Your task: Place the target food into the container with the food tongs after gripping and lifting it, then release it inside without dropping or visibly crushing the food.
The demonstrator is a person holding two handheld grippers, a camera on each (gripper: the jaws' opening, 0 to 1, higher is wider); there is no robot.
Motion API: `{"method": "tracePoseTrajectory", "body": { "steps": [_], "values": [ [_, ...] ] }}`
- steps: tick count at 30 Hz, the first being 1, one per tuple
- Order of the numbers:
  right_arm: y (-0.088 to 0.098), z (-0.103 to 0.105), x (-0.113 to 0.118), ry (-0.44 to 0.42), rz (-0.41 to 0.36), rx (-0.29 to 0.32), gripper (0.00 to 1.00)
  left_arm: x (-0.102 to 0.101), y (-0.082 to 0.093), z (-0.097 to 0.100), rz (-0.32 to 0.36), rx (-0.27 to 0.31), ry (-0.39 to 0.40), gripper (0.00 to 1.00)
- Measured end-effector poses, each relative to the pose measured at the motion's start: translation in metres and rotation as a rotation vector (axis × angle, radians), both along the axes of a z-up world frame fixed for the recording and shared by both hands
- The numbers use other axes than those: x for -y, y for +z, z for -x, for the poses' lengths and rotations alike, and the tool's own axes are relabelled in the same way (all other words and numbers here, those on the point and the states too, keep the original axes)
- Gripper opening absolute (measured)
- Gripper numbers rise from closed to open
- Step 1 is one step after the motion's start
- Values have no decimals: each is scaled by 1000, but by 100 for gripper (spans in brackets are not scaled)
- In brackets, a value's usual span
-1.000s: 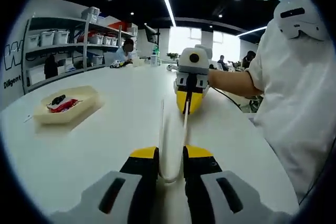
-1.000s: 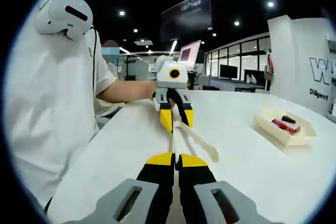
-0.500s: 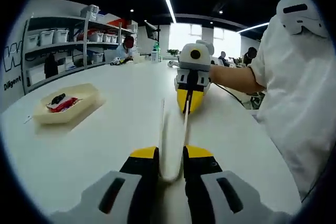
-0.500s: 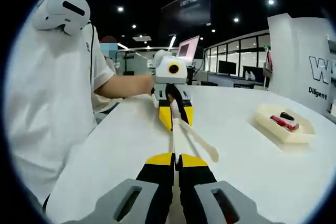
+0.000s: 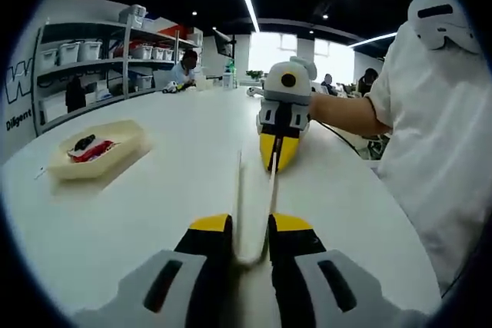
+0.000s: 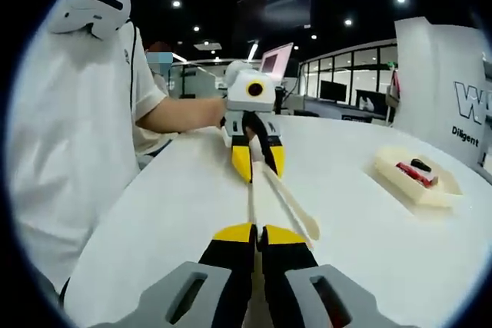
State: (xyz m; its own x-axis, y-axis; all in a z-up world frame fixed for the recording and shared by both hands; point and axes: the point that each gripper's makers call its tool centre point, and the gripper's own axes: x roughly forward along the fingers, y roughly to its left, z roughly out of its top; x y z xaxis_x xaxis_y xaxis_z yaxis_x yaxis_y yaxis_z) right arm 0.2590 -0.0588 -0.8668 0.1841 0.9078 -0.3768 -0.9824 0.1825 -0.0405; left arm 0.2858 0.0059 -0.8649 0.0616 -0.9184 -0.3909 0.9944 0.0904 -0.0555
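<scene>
Spanning the gap between both grippers, a pair of pale, smooth plastic food tongs (image 5: 252, 205) hangs over the glossy white table (image 5: 154, 213). The left gripper (image 5: 250, 240) has its yellow-and-black jaws clamped on the looped end of the tongs, while the right gripper (image 6: 256, 237) pinches the thin tip of one arm between jaws pressed together — the other arm, flat and spoon-shaped at its end, splays free to the side. Well apart from both, a shallow cream container (image 5: 96, 153) with rounded walls rests on the table, holding a red, wrapper-like piece of food (image 5: 92, 151) beside a small dark lump.
</scene>
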Motion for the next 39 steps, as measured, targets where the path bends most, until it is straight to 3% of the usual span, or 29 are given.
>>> {"method": "tracePoseTrajectory", "body": {
  "steps": [39],
  "values": [
    [-3,0,3,-26,15,-20,0,4,-2,1,-8,10,7,18]
  ]
}}
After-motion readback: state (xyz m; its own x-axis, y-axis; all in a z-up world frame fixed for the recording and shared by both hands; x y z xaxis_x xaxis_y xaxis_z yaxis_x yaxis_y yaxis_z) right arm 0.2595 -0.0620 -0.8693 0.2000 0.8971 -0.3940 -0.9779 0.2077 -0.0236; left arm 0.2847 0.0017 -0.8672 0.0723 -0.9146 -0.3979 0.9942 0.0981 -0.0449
